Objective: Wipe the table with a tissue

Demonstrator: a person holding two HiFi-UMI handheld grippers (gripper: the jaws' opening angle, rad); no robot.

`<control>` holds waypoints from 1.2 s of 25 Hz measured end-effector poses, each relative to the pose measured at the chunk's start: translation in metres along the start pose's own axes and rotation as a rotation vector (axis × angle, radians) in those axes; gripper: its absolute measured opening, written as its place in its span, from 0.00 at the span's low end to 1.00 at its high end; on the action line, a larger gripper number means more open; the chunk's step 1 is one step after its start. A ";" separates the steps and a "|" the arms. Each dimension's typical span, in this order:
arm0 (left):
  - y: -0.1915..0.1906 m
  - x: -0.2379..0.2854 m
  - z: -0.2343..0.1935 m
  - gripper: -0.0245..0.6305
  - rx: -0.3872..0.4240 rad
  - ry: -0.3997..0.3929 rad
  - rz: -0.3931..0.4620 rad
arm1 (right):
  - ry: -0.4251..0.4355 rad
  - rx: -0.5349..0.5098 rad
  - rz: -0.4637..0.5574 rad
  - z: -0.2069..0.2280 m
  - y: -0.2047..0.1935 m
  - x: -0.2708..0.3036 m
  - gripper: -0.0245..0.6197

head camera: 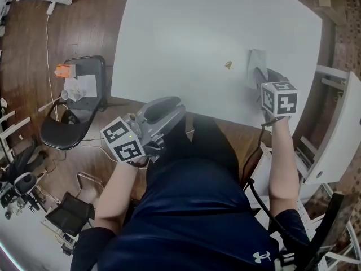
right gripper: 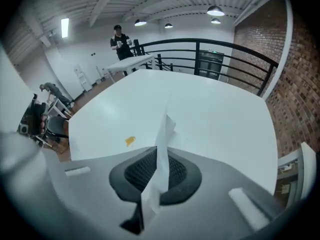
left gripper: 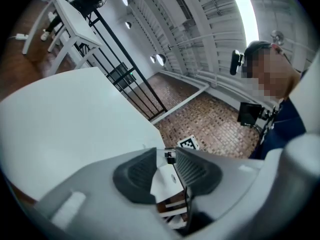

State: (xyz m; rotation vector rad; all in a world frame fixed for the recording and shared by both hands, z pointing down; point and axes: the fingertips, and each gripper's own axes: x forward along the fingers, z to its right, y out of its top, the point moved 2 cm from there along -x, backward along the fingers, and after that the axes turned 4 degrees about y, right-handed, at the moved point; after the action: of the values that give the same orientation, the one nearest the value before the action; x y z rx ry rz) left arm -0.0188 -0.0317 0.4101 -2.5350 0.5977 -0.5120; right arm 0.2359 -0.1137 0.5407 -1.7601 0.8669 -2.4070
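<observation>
The white table (head camera: 197,33) carries a small yellow stain (head camera: 228,65), which also shows in the right gripper view (right gripper: 130,141). My right gripper (head camera: 260,75) points steeply down over the table's near right part, just right of the stain. It is shut on a white tissue (head camera: 256,62) that stands up thin between its pads (right gripper: 161,144). My left gripper (head camera: 172,106) hovers at the table's near edge, left of the right one. Its jaws (left gripper: 166,166) stand apart with nothing between them.
A black chair (head camera: 79,103) with an orange object and white cups stands on the wooden floor to the left. A white shelf unit (head camera: 338,140) sits close on the right. Beyond the table's far side runs a black railing (right gripper: 215,54), with a person (right gripper: 119,39) standing there.
</observation>
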 end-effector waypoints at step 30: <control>0.012 -0.007 -0.030 0.17 -0.086 0.011 0.003 | -0.019 0.056 0.022 -0.027 -0.017 0.039 0.06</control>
State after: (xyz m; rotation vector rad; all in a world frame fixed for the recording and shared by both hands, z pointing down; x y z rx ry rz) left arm -0.0425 -0.0488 0.4265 -2.6132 0.6395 -0.5094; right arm 0.2035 -0.1015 0.5770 -1.7414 0.8042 -2.3727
